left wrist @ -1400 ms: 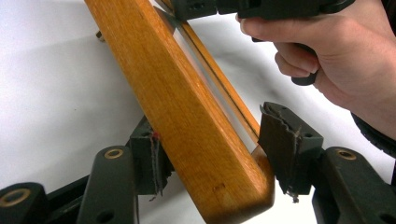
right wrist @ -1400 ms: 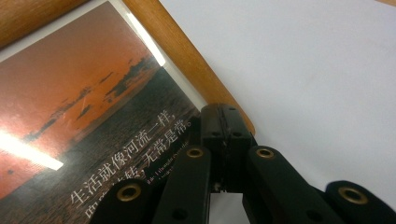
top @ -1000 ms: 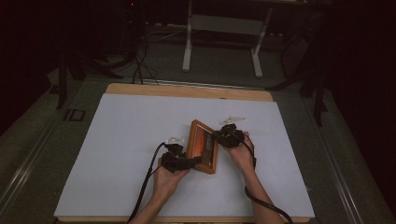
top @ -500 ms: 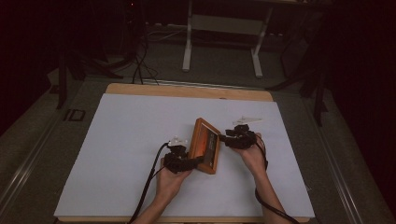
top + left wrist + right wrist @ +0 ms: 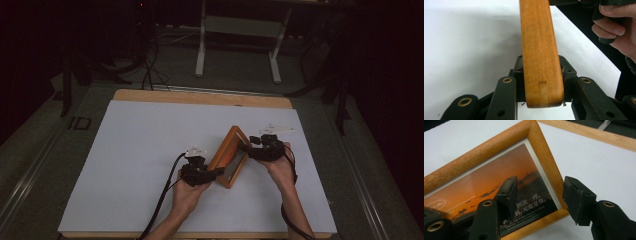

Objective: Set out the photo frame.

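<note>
A wooden picture frame [image 5: 228, 151] with an orange sunset photo [image 5: 499, 185] stands tilted on its edge over the white table cover [image 5: 140, 150]. My left gripper [image 5: 214, 173] holds its near lower corner. In the left gripper view the jaws have just been closing and my left gripper [image 5: 541, 75] is shut on the frame's rail [image 5: 539, 50]. My right gripper [image 5: 250, 148] sits at the frame's far right side. Its jaws have just been opening, and my right gripper [image 5: 540, 192] is open, with the frame's side rail [image 5: 549, 170] loosely between the pads, untouched.
The white cover lies on a wooden table whose far edge [image 5: 200, 96] shows. Behind it stand a metal stand's legs [image 5: 237, 47] and floor cables [image 5: 150, 65]. The hand on the right gripper [image 5: 616, 32] appears in the left gripper view.
The right gripper has opened, let go of the frame's top and drawn off to the right. The left jaws have closed on the frame, which now stands steeper.
</note>
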The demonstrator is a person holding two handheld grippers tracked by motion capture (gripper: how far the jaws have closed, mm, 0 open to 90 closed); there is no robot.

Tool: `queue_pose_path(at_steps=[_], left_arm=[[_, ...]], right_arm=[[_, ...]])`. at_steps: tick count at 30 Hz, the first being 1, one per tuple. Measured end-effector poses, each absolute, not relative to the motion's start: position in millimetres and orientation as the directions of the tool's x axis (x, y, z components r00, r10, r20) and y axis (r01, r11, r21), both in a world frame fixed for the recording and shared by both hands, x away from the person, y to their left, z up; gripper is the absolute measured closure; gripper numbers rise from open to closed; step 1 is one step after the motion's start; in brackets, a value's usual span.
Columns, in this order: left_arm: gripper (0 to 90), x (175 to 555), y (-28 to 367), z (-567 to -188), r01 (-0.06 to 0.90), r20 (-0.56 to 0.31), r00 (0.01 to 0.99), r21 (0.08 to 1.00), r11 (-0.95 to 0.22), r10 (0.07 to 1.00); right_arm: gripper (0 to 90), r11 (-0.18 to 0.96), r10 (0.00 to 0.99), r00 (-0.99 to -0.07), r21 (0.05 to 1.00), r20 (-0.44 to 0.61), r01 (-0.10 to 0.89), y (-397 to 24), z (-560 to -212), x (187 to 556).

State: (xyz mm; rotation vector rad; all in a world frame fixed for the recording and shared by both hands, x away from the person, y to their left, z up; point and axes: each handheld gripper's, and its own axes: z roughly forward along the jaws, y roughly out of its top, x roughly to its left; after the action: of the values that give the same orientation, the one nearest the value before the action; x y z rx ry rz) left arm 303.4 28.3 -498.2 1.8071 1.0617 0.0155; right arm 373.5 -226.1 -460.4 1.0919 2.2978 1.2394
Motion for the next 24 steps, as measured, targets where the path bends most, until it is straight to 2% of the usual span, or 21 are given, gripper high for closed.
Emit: queue_pose_path(at_steps=[11, 24], left_arm=[[69.4, 303.3, 9.0, -487.4, 0.600, -0.346, 0.650, 0.780, -0.178, 0.676], [69.3, 293.2, -9.8, -478.1, 0.468, -0.156, 0.736, 0.820, -0.329, 0.658]], right_arm=[[44.5, 0.344, 0.759, -0.650, 0.826, 0.035, 0.446, -248.7, -454.8, 346.9], [43.6, 0.365, 0.760, -0.650, 0.822, 0.008, 0.437, -272.0, -452.0, 334.9]])
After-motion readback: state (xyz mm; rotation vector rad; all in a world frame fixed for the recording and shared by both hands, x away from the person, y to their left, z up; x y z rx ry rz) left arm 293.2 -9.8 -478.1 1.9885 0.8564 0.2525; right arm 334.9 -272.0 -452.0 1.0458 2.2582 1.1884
